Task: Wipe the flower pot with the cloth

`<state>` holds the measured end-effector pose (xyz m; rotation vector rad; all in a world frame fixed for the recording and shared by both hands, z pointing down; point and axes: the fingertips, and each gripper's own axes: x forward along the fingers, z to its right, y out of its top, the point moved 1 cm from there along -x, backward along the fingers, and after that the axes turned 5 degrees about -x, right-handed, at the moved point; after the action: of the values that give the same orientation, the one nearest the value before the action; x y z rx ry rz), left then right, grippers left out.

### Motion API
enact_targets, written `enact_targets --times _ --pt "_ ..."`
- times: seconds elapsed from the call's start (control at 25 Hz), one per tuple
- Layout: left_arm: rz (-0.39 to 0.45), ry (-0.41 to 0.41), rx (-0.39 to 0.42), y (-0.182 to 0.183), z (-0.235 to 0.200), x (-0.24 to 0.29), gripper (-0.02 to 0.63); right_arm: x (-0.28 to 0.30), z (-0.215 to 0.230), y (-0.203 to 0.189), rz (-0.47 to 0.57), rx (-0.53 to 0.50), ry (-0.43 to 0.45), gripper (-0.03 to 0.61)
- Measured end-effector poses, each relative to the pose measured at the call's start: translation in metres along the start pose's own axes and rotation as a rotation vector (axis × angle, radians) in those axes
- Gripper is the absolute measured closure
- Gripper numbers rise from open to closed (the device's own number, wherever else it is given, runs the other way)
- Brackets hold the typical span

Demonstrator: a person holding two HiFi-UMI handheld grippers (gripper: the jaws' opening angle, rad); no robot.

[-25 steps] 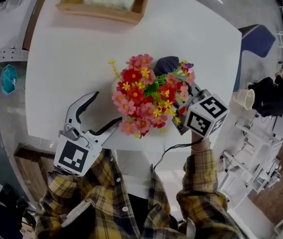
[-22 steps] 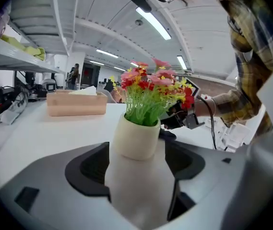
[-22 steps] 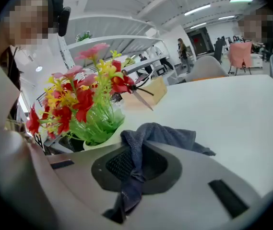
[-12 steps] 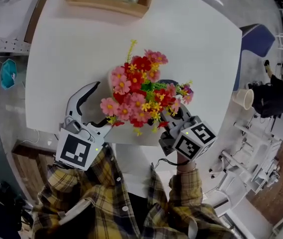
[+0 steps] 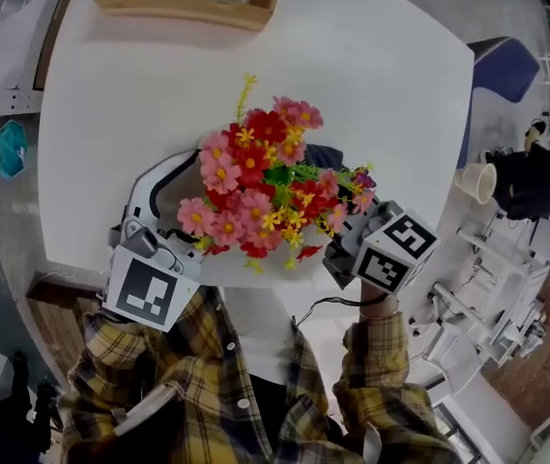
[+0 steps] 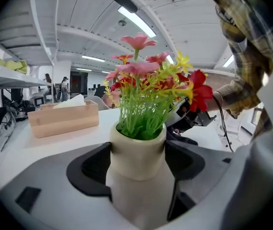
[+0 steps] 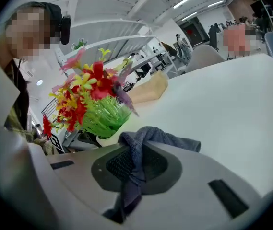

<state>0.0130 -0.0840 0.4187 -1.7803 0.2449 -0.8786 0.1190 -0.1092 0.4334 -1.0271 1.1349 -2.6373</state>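
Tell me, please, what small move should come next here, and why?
Probably bring the cloth against the side of the flower pot and rub: the left claw is shut on the flower pot, and the right claw pinches the cloth just beside it.

cream flower pot [image 6: 137, 159] (full of flowers); grey cloth [image 7: 137, 150] crumpled

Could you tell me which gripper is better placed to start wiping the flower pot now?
Right. The right gripper is shut on the cloth, beside the flower pot, while the left gripper is clamped on the pot, steadying it.
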Motion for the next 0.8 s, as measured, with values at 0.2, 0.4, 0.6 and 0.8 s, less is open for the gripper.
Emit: enact_targets --times 0.2,0.4,0.6,0.8 --pt "-0.003 -0.03 0.022 0.002 -0.003 0.001 0.264 0.006 0.004 0.009 -0.053 -0.076 0.06 0.566" --pt "-0.01 -0.078 0.04 0.0 -0.005 -0.001 0.264 0.016 0.011 0.024 -0.081 -0.131 0.157 0.566" --pt "-0.015 -0.124 0.061 -0.003 -0.007 0.0 0.264 0.028 0.014 0.036 -0.15 -0.223 0.253 0.566" --pt "-0.024 -0.194 0.097 -0.008 -0.01 0.001 0.264 0.05 0.016 0.052 -0.17 -0.297 0.286 0.566"
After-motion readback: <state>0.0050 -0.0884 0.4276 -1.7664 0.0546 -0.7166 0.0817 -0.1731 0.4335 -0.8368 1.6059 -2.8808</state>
